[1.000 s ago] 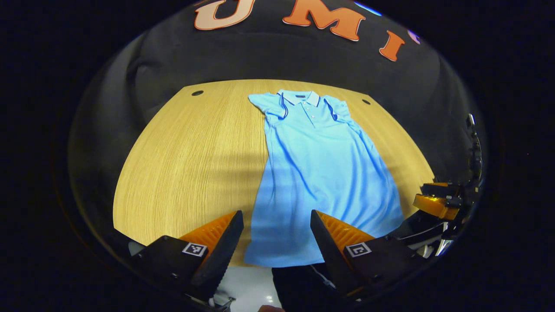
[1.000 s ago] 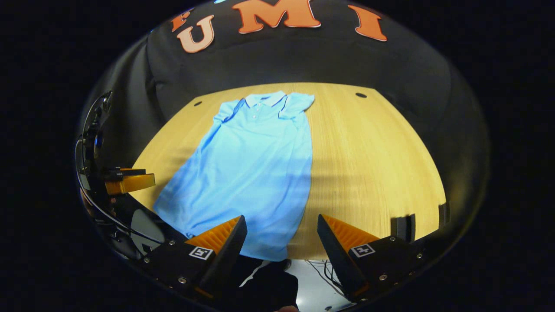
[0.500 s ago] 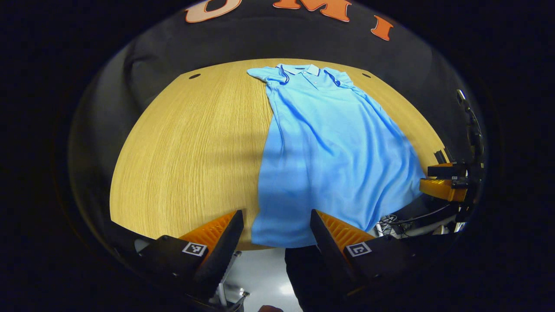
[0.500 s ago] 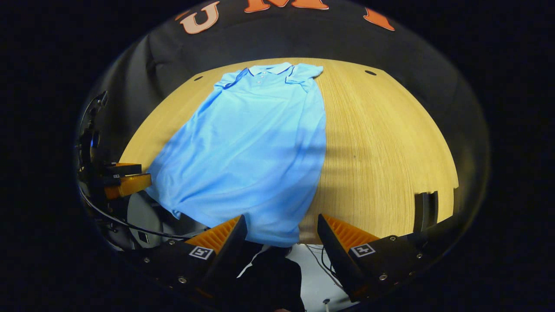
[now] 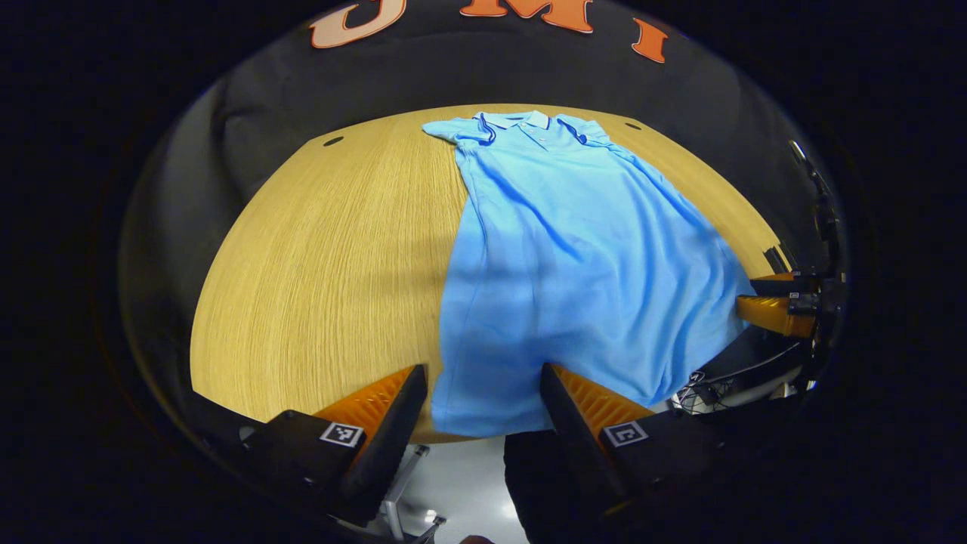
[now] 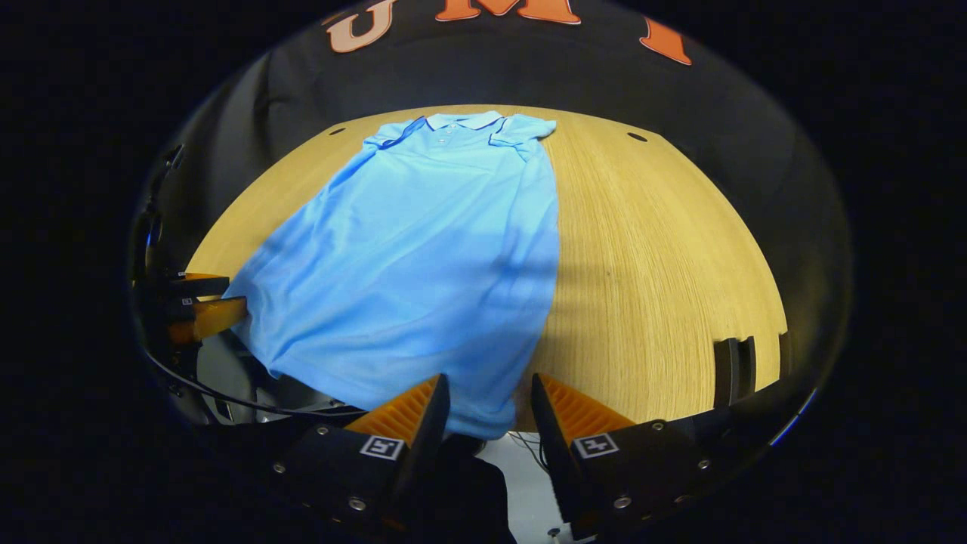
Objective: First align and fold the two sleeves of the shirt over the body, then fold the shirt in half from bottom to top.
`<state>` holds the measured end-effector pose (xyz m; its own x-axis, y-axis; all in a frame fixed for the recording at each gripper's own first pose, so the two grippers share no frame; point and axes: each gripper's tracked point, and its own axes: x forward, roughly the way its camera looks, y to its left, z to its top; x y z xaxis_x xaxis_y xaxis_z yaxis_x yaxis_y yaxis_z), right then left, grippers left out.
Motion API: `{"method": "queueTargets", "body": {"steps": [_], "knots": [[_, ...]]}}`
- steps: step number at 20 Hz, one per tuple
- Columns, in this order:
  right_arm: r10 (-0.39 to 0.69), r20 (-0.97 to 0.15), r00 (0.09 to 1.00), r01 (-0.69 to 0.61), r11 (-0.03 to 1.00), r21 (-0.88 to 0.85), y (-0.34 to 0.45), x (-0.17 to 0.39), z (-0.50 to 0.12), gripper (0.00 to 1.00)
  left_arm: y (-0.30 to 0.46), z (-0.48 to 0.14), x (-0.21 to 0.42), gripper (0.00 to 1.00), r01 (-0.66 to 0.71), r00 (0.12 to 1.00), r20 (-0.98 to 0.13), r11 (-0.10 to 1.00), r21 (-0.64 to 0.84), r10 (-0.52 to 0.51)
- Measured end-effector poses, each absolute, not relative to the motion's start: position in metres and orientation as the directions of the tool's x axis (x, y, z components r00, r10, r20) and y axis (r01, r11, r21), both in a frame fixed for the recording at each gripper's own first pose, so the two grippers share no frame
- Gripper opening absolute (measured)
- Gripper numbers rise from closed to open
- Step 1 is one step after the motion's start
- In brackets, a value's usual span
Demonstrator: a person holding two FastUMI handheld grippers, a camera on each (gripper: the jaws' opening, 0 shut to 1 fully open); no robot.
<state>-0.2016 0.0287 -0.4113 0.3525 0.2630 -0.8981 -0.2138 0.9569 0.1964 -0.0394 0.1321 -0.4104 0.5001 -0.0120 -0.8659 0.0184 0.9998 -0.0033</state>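
I see the shirt [image 5: 574, 257] flat on the table [image 5: 325, 257], collar at 12 o'clock, hem overhanging the near edge. My left gripper [image 5: 483, 393] and right gripper [image 6: 487, 400] both gape at the hem, gripping nothing; bare wood flanks the shirt

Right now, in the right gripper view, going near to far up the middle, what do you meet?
Right gripper → shirt hem → shirt body → collar → far table edge → booth wall.
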Motion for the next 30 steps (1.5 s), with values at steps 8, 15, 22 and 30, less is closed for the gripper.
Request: {"method": "queueTargets", "body": {"steps": [8, 15, 22, 30], "knots": [[0.264, -0.918, 0.296, -0.129, 0.963, 0.236, 0.03, -0.189, -0.414, 0.02, 0.104, -0.411, -0.011, 0.16, -0.035, 0.503, -0.864, 0.999, -0.033, -0.011], [0.319, -0.904, 0.285, -0.057, 0.947, 0.316, 0.03, -0.168, -0.399, 0.01, 0.11, -0.383, 0.011, 0.06, -0.084, 0.547, -0.837, 0.995, -0.057, -0.002], [0.288, -0.871, 0.397, -0.028, 0.953, 0.302, 0.013, -0.113, -0.367, 0.01, 0.114, -0.339, 0.058, 0.07, -0.053, 0.62, -0.784, 0.997, -0.058, -0.013], [0.282, -0.846, 0.452, -0.029, 0.953, 0.302, 0.021, -0.055, -0.342, 0.01, 0.134, -0.293, 0.125, 0.07, -0.028, 0.697, -0.716, 0.998, -0.057, -0.022]]}}
